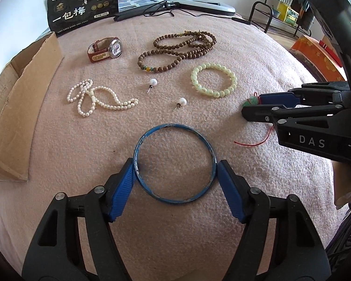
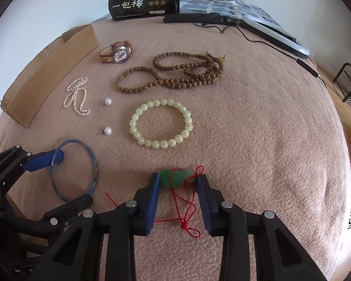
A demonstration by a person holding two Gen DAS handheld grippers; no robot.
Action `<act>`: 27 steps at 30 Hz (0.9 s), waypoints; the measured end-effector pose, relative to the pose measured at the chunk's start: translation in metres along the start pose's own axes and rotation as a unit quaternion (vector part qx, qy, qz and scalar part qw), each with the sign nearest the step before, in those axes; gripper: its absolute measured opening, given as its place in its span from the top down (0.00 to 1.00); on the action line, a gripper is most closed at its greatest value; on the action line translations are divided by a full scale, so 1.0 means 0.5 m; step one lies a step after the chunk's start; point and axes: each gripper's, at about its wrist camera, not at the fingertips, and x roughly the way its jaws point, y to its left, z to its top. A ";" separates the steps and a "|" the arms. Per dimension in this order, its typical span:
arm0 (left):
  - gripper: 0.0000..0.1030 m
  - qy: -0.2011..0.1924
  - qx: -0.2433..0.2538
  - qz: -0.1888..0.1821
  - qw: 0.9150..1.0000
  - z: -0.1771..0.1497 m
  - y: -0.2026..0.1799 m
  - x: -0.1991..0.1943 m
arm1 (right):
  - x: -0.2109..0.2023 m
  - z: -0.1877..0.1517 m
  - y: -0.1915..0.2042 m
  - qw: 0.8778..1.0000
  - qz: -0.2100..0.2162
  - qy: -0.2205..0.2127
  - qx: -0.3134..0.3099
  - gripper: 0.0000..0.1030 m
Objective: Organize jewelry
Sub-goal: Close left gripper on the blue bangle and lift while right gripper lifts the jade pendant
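Note:
On a pink blanket, my left gripper (image 1: 174, 167) has its blue pads touching both sides of a blue bangle (image 1: 138, 145), also seen in the right wrist view (image 2: 94, 164). My right gripper (image 2: 178, 181) is closed against the ends of a green jade pendant (image 2: 175, 176) on a red cord (image 2: 187, 222); the pendant lies on the blanket. Beyond lie a pale green bead bracelet (image 2: 138, 113), a long brown bead strand (image 2: 156, 79), two pearl earrings (image 2: 108, 101) (image 2: 108, 131), a white pearl necklace (image 2: 76, 96) and a brown-strapped watch (image 2: 118, 52).
An open cardboard box (image 1: 16, 98) stands at the left. A black snack bag (image 1: 82, 7) and a grey hair straightener with cable (image 1: 206, 5) lie at the far edge. An orange box (image 1: 320, 58) sits right.

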 end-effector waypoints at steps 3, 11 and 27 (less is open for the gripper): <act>0.30 -0.001 -0.006 -0.004 1.000 -0.001 0.004 -0.003 | -0.002 -0.001 0.001 1.000 0.001 -0.002 0.000 0.70; 0.30 -0.006 -0.023 0.000 1.000 -0.001 0.022 -0.018 | -0.029 -0.002 -0.004 1.000 0.004 -0.017 0.008 0.70; 0.31 -0.066 -0.054 0.011 0.996 0.020 0.085 -0.112 | -0.119 0.028 0.015 0.997 0.011 -0.077 0.015 0.70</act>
